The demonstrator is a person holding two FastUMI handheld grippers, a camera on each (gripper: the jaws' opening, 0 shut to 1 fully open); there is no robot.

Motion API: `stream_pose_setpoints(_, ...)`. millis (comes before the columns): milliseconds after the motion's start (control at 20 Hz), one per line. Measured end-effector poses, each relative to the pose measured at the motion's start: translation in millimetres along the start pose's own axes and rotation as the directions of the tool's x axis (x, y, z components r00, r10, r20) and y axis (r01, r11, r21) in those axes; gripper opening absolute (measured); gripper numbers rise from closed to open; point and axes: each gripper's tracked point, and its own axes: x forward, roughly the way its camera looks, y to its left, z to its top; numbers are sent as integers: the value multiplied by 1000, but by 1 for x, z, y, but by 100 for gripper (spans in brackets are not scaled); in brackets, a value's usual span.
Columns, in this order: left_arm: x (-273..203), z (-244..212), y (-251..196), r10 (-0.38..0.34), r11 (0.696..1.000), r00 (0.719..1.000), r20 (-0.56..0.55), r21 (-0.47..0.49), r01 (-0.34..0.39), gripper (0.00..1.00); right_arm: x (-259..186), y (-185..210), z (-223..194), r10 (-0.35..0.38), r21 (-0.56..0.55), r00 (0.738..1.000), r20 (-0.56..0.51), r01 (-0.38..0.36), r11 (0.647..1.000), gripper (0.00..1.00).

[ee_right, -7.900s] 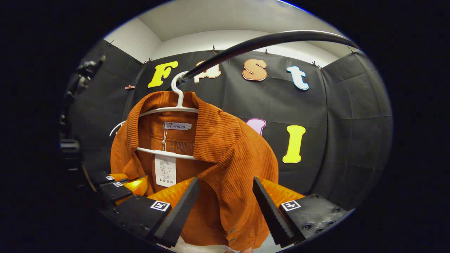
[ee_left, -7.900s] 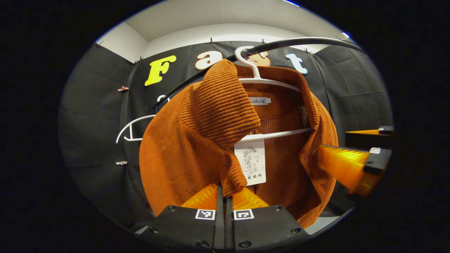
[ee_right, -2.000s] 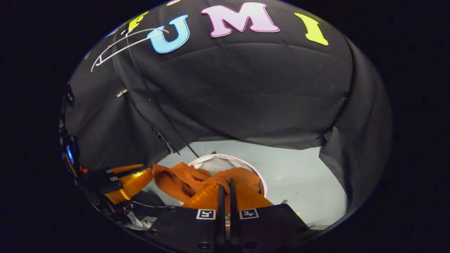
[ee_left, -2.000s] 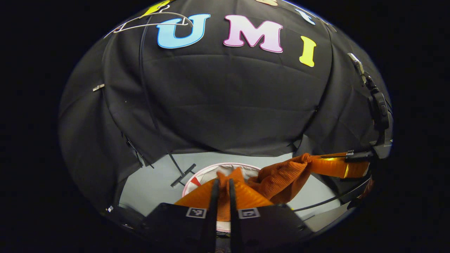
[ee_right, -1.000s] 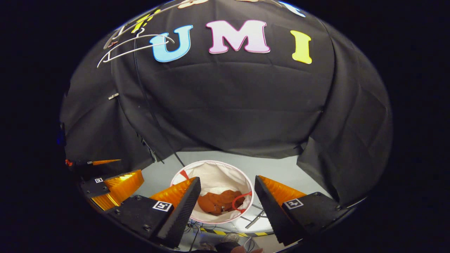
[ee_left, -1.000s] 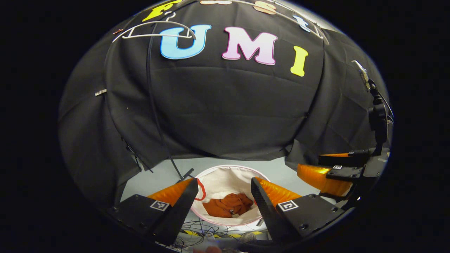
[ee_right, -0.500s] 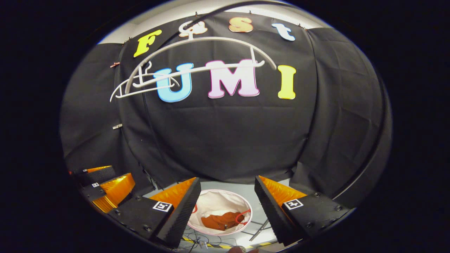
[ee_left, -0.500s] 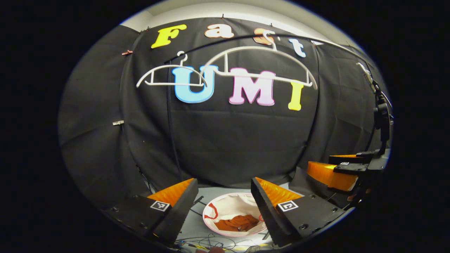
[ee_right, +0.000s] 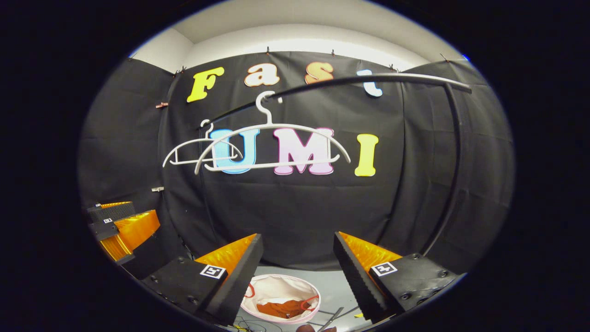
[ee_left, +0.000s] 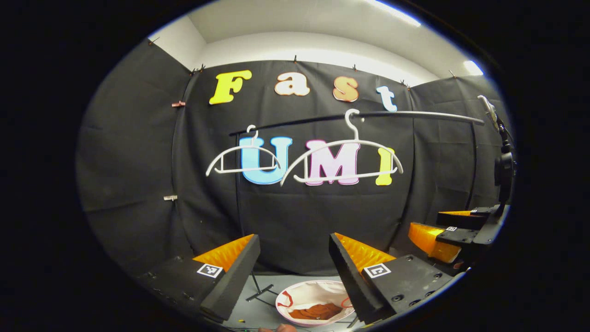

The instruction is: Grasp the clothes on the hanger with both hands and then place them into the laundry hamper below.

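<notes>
The rust-orange corduroy garment (ee_left: pixel 317 311) lies crumpled inside the white round hamper (ee_left: pixel 295 295) on the floor, far below both grippers. In the right gripper view the same garment (ee_right: pixel 281 308) sits in the hamper (ee_right: pixel 276 286). My left gripper (ee_left: pixel 295 272) is open and holds nothing. My right gripper (ee_right: pixel 298 272) is open too, with nothing between its fingers. Two bare white hangers hang on the black rail (ee_left: pixel 415 115): the nearer hanger (ee_left: pixel 343 159) and a farther hanger (ee_left: pixel 242 157). The right gripper (ee_left: pixel 445 233) shows at the right edge of the left gripper view, and the left gripper (ee_right: pixel 122 226) at the left edge of the right gripper view.
The rail's black upright (ee_right: pixel 454 166) stands at the right in the right gripper view. Thin cables and a black floor bracket (ee_left: pixel 260 293) lie on the grey floor around the hamper. Black cloth walls close the booth on three sides.
Both open grippers have risen and tilted upward: the hangers and rail have slid down into mid-view, and the hamper with the garment has dropped to the bottom edge.
</notes>
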Motion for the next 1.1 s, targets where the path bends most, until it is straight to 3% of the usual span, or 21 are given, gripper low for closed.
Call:
stream_pose_setpoints(150,-20,19,0,-5,1000,1000,31,-12,5,93,-17,2,26,-7,13,999,45,7,1000,98)
stream_pose_setpoints(350,-33,31,3,7,1000,999,51,-21,-6,98,-34,4,51,1,21,996,89,-2,1000,98)
stream_pose_setpoints(500,-47,45,0,5,1000,997,74,-21,-4,95,-44,-1,66,-5,-19,992,124,7,1000,98)
stream_pose_setpoints(650,-60,59,-3,13,1000,994,105,-7,-12,93,-57,-1,79,-1,-36,989,147,6,999,98)
stream_pose_setpoints(700,-62,61,-4,13,1000,994,105,-6,-12,92,-61,-3,82,-5,-36,989,150,11,999,94)
stream_pose_setpoints(750,-64,64,-6,7,1000,994,112,-4,-7,95,-65,-3,86,-3,-34,988,156,8,999,98)
stream_pose_setpoints(850,-68,74,-6,16,1000,991,132,1,-16,95,-71,-2,93,0,-11,986,164,2,1000,98)
stream_pose_setpoints(900,-71,75,-6,21,1000,990,136,4,-22,92,-75,-3,96,3,1,986,168,-4,1000,94)
stream_pose_setpoints(950,-76,78,-5,25,1000,989,144,5,-26,92,-78,-2,98,10,8,985,171,-12,1000,98)
stream_pose_setpoints(1050,-82,81,-4,31,999,988,153,13,-34,92,-83,-4,97,7,13,984,177,-10,1000,98)
stream_pose_setpoints(1100,-86,82,-4,31,999,988,152,14,-33,92,-83,-4,98,5,11,983,181,-7,1000,94)
